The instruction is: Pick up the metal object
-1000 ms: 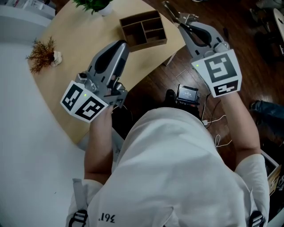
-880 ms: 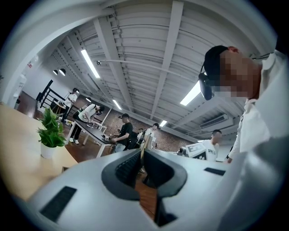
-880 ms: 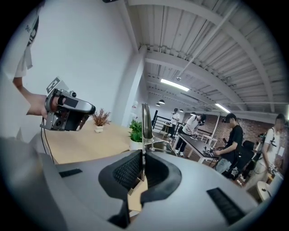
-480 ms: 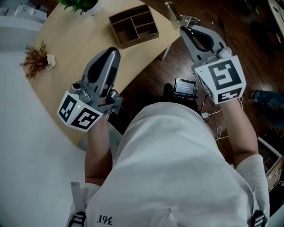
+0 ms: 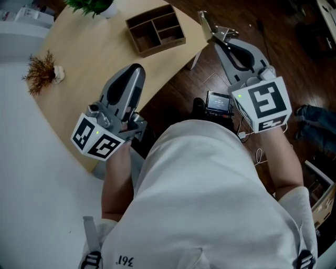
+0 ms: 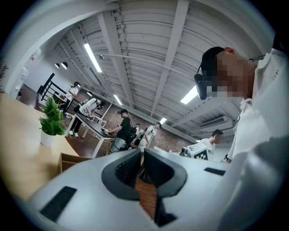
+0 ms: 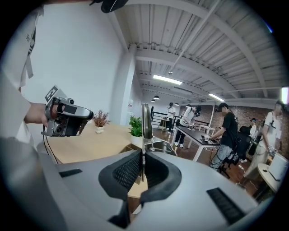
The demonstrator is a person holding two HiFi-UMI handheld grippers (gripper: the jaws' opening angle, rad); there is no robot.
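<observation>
The metal object (image 5: 211,26), a thin shiny bracket-like piece, sticks out beyond the table's right edge, and my right gripper (image 5: 218,40) is shut on it. In the right gripper view the metal object (image 7: 146,121) stands up as a narrow strip from between the closed jaws of the right gripper (image 7: 142,157). My left gripper (image 5: 135,70) hovers over the near edge of the light wooden table (image 5: 89,58), shut with nothing in it. The left gripper view shows the left gripper (image 6: 142,156) with its jaws pressed together. The left gripper (image 7: 67,119) also shows in the right gripper view.
A brown wooden organizer box (image 5: 156,29) sits at the table's far side, with a green plant (image 5: 92,5) behind it and a dried twig bunch (image 5: 41,73) at the left. A small device (image 5: 219,103) with cables lies on the dark floor. Several people work at desks (image 7: 198,131).
Both grippers have drawn back a little from the organizer box toward the person. The right one still holds the metal object.
</observation>
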